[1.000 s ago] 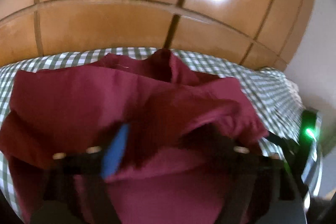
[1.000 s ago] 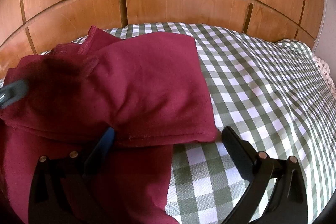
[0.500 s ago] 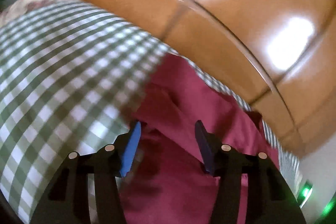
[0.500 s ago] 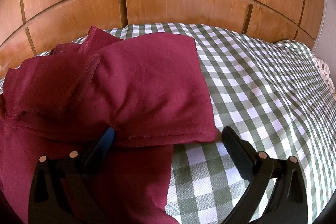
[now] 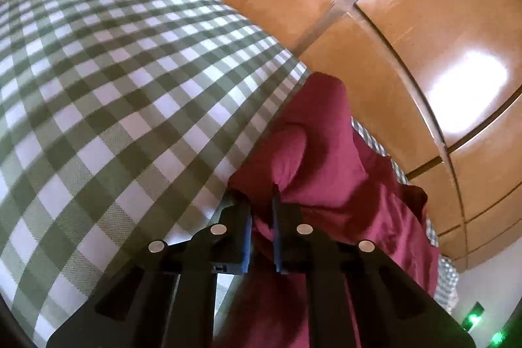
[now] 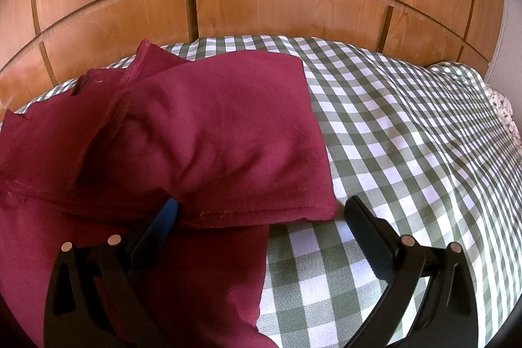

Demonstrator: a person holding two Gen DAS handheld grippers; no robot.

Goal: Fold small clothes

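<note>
The wooden headboard [image 6: 261,5], built of glossy panels with dark grooves between them, stood along the far edge of the bed and caught bright reflections of light. The bed [image 6: 407,136] was covered with a green-and-white checked cover, and a strip of flowered fabric [image 6: 505,113] showed at its right edge. The dark red garment [image 6: 202,132] lay on the cover toward the left half of the bed, reaching close to the headboard edge; its upper part was folded over itself, with a stitched hem running across the near side of the fold and a seamed edge raised at the far end. In the left wrist view the same garment [image 5: 326,158] rose as a bunched ridge beside the bare checked cover [image 5: 114,103]. The left tool [image 5: 261,211] was at the left border of the garment, its jaws closing, with a pinch of the red cloth between the blue pads and the pads pressing on it. The right tool [image 6: 261,211] stood at the near hem of the folded part, its jaws wide apart: the left finger [image 6: 163,217] lay against the hem over red cloth, the right finger [image 6: 368,227] over the checked cover just past the corner of the fold. Nothing was gripped between them.
</note>
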